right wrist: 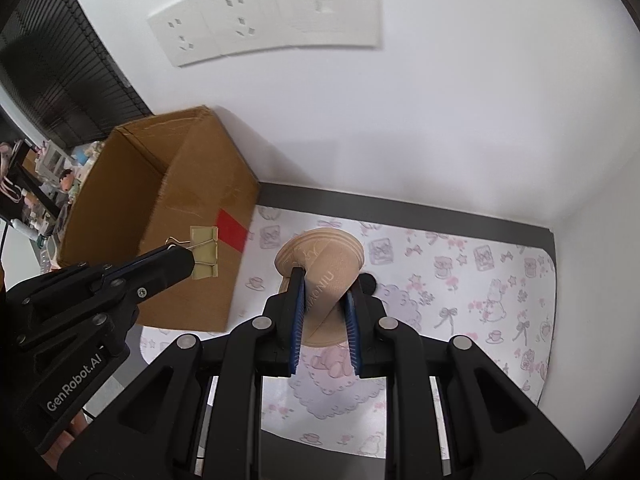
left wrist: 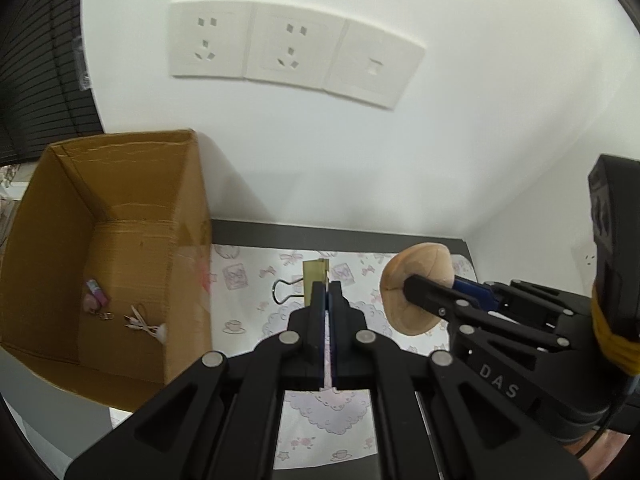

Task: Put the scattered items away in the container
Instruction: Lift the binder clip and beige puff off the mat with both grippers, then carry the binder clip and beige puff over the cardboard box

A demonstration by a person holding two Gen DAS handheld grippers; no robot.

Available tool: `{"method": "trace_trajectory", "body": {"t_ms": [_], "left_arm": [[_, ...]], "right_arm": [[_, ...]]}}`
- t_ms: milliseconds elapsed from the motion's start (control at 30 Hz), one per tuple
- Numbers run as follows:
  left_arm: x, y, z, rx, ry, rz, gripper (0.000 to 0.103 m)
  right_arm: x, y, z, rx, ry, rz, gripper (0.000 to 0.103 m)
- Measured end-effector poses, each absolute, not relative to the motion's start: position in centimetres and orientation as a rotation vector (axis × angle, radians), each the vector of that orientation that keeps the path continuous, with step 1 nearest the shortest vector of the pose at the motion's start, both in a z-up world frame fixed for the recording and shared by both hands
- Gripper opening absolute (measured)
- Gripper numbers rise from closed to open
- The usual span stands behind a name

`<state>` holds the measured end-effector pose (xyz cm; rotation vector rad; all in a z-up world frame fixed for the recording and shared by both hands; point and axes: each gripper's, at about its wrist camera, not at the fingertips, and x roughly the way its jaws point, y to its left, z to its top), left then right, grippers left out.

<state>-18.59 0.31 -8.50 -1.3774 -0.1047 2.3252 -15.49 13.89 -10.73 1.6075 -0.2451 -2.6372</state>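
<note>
Left gripper (left wrist: 328, 292) pinching clip (left wrist: 310, 282) right of box (left wrist: 60, 240), right gripper (right wrist: 325, 300) squeezing tan pad (right wrist: 320, 256), possibly a puff, farther right, keychain (left wrist: 96, 298) and cable (left wrist: 146, 322) inside box.

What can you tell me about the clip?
The clip is a binder clip with a pale gold body that looks like metal, and thin wire handles. One handle loop sticks out to the side. The left gripper is shut on it and holds it up in the air, above the patterned mat, next to the box. Only the gripper's fingers touch it.
</note>
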Motion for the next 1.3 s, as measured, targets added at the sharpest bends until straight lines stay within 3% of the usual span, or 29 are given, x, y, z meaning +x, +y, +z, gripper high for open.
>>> {"method": "trace_trajectory", "body": {"t_ms": [667, 1300], "left_arm": [[-20.6, -11.9, -5.6, -1.337, -0.232, 2.499, 0.002], [-22.6, -23.4, -10.3, -1.505, -0.372, 2.569, 0.002]], "right_arm": [[-20.1, 2.7, -6.5, 1.478, -0.086, -2.544, 0.019], [-24.5, -8.9, -9.4, 1.532, 0.071, -2.379, 0.02]]}}
